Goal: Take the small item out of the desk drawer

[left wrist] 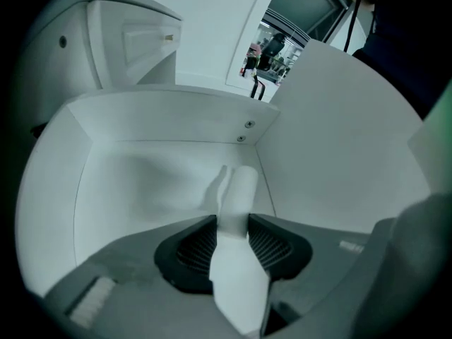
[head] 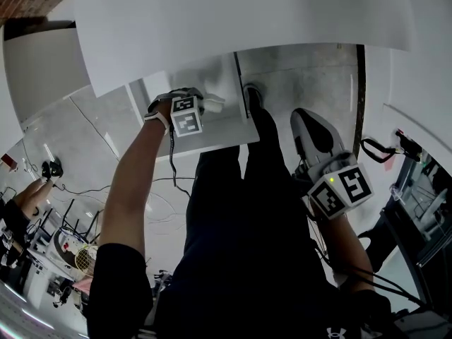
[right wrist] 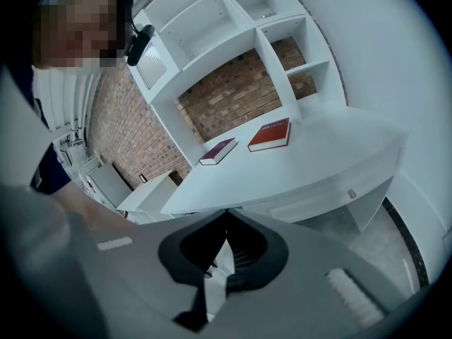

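Under the white desk top (head: 247,20) the white drawer (head: 229,129) stands pulled out. My left gripper (head: 207,106) reaches into it. In the left gripper view a small white elongated item (left wrist: 238,189) lies on the drawer floor (left wrist: 141,182) near the right wall, and my left gripper (left wrist: 233,224) has both black pads against its sides. The item (head: 215,104) shows as a white bit just right of the marker cube in the head view. My right gripper (head: 311,122) hangs off to the right above the floor, away from the drawer; its jaws (right wrist: 226,221) meet at the tips with nothing in them.
The drawer's back wall (left wrist: 176,122) carries two screws. The person's legs and a shoe (head: 253,97) stand right beside the drawer. Cables (head: 169,182) run over the floor. The right gripper view shows another white desk with two books (right wrist: 270,134) and wall shelves (right wrist: 233,20).
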Tool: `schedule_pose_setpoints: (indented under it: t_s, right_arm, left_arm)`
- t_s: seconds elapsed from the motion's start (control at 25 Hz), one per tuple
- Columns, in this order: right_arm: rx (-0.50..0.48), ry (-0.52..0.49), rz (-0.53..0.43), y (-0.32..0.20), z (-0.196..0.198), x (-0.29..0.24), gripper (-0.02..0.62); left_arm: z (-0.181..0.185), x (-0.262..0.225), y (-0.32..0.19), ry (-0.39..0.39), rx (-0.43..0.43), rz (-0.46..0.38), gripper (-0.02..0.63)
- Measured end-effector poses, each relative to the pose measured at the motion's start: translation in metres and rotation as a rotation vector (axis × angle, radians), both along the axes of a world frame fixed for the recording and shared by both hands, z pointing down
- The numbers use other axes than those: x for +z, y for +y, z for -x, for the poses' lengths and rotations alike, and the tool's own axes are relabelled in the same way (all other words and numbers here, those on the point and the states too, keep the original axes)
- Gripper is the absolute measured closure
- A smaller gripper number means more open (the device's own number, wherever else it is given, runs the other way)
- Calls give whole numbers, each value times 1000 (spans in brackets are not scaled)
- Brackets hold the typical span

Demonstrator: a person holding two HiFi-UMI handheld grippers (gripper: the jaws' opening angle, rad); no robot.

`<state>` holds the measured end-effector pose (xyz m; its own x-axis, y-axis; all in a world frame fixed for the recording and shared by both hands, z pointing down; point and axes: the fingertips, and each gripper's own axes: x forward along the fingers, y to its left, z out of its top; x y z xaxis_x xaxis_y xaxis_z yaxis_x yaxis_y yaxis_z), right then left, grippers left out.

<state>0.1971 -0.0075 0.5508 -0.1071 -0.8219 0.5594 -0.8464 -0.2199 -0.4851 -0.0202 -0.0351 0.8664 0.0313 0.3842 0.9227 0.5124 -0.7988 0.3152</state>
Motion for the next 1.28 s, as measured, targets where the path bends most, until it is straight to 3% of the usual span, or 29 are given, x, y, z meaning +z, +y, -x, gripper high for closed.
schedule_pose_setpoints:
  t_s: [0.36,0.72,1.28]
  right_arm:
    - [-48,3,-37,-13,0,-20,592]
    - [-164,25,-127,-47,24,-59,592]
    - [-322,61,-290,-88,67,-133,592]
  left_arm:
    - [-10,-41,-14,79,-190,-35,460]
    - [-9,-115,-49,247,-503,-86,463]
    - [29,-285,-100,554,-1020,-249,463]
